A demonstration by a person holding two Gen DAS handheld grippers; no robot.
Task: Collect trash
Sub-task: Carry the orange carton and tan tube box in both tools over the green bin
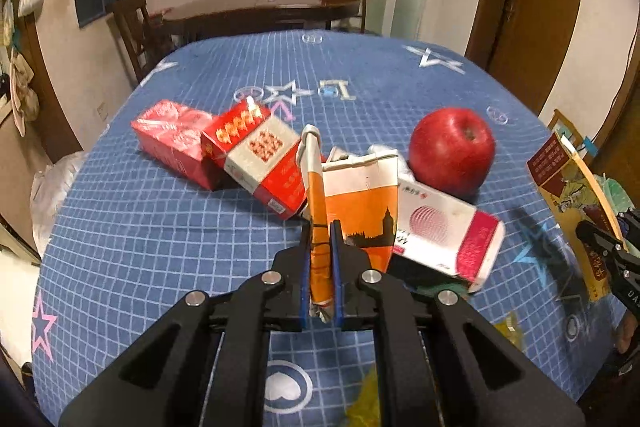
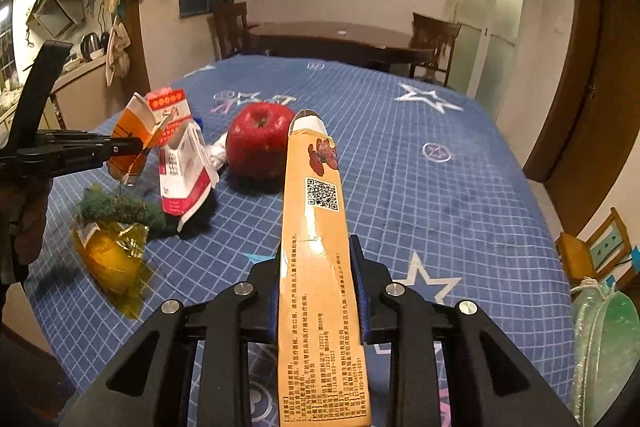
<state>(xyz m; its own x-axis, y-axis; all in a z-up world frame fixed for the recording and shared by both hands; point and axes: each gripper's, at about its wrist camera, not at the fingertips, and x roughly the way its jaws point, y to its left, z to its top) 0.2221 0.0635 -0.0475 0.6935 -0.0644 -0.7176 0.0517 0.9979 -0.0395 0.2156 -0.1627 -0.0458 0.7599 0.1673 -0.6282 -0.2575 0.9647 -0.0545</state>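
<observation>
Left gripper [image 1: 322, 259] clamped narrow on flattened orange carton [image 1: 362, 203], lifted over near table [image 1: 120, 227]; right gripper [image 2: 318, 291] pinching tan box [image 2: 316, 227]. Red cartons [image 1: 224, 151] far left, white-pink box [image 1: 448, 231] and apple [image 1: 452, 151] beside. Risks: thin carton edge slipping out; apple grabbed as trash.

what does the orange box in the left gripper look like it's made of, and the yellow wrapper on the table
Orange box: looks like thin printed cardboard, matte; it is crushed flat with creased, torn flaps. Yellow wrapper: probably thin plastic film, glossy and see-through; the tablecloth grid shows through its edge.
</observation>
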